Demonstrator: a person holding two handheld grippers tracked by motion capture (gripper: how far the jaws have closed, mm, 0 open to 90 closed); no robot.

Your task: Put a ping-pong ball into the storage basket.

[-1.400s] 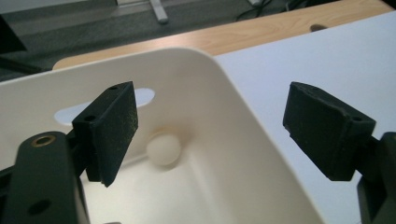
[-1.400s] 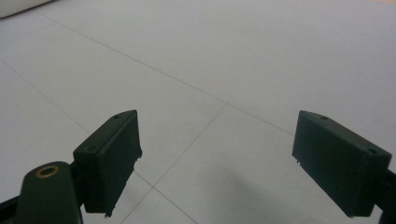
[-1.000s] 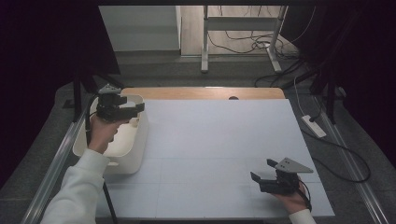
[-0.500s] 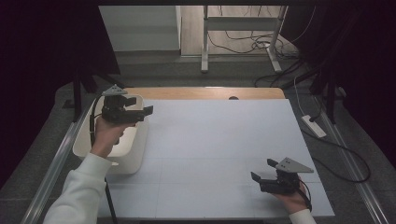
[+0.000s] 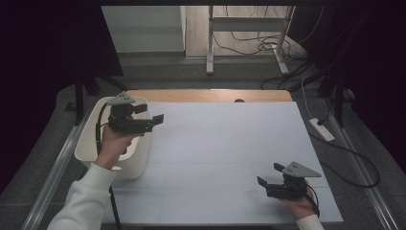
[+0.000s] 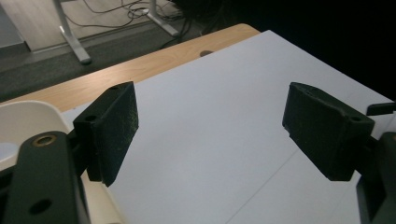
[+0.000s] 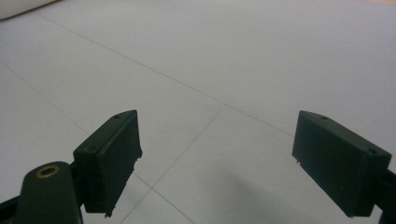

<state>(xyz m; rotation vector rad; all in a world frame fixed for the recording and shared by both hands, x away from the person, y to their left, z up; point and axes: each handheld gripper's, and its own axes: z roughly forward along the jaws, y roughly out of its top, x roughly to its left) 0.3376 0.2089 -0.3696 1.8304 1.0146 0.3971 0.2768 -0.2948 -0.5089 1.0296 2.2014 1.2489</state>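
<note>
My left gripper [image 5: 152,120] hangs in the air over the right rim of a white bin [image 5: 98,108] at the table's left edge, pointing right across the white table top [image 5: 230,143]. In the left gripper view its jaws [image 6: 210,126] stand wide apart with nothing between them, and the bin's rim [image 6: 23,112] shows at the lower left. My right gripper [image 5: 269,176] rests low near the table's front right, pointing left. Its jaws [image 7: 217,158] are open over bare white surface, holding nothing.
A wooden strip [image 5: 210,96] runs along the table's far edge. A white power strip [image 5: 321,129] with cables lies on the floor to the right. Metal desk legs [image 5: 209,43] and loose cables stand beyond the table. A metal rail [image 5: 57,163] borders the left side.
My left gripper has moved to the right and slightly up, from above the bin's middle to its right rim. The right gripper has stayed put.
</note>
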